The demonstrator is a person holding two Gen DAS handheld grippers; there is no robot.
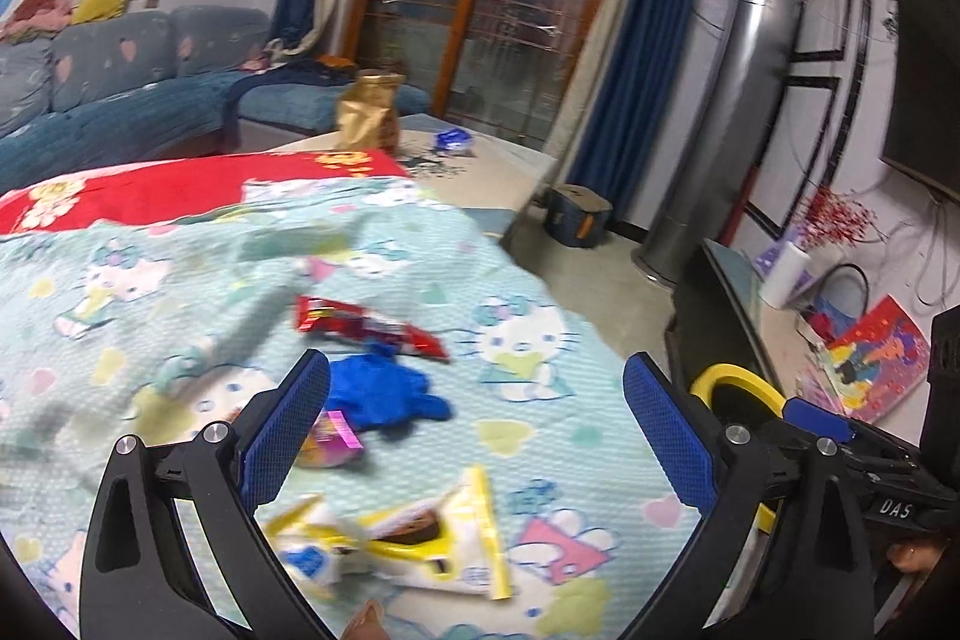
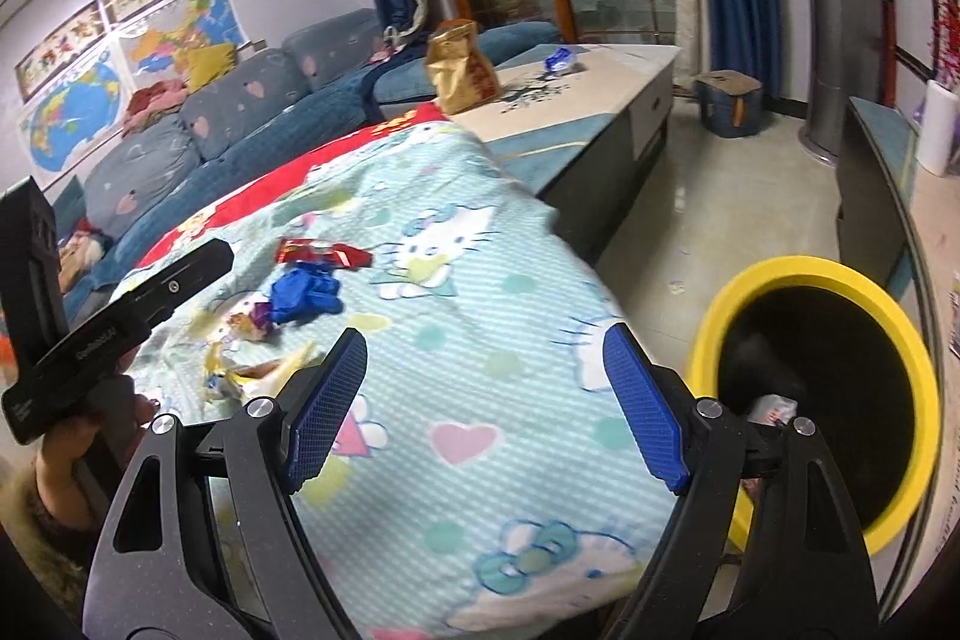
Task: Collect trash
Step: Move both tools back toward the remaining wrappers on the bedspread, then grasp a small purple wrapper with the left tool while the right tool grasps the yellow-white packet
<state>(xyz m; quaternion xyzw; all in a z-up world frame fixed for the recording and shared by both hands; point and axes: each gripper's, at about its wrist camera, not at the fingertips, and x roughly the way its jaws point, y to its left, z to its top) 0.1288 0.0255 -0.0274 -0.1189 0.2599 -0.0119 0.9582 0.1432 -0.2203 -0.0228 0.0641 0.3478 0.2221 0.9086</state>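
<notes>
Both tools are over the cartoon-print cloth point(image 1: 180, 292) that covers the tabletop. The left tool point(image 1: 477, 409) has its blue pads spread wide with nothing between them. The right tool point(image 2: 486, 391) is spread just as wide and also empty.

The trash lies in a loose cluster on the cloth. Nearest the left tool is a yellow-and-white wrapper point(image 1: 408, 532). Just beyond it is a small pink-and-purple wrapper point(image 1: 333, 439), half hidden by the left pad. A crumpled blue piece point(image 1: 384, 394) sits behind that, and a red packet point(image 1: 366, 328) is farthest out. The yellow-rimmed bin point(image 2: 822, 400) stands on the floor to the right, close by the tabletop's edge, with something pale already inside.

Here is where it could go wrong. The pieces lie so close together that closing on one could nudge or drag its neighbour. The cloth is soft and rumpled, so a pad coming in low could pinch fabric along with the wrapper and pull the whole cover. The wrappers look thin and slippery, and a shallow grip could let one slide out on the way to the bin. Both views are smeared too, so aiming is not crisp just now.
</notes>
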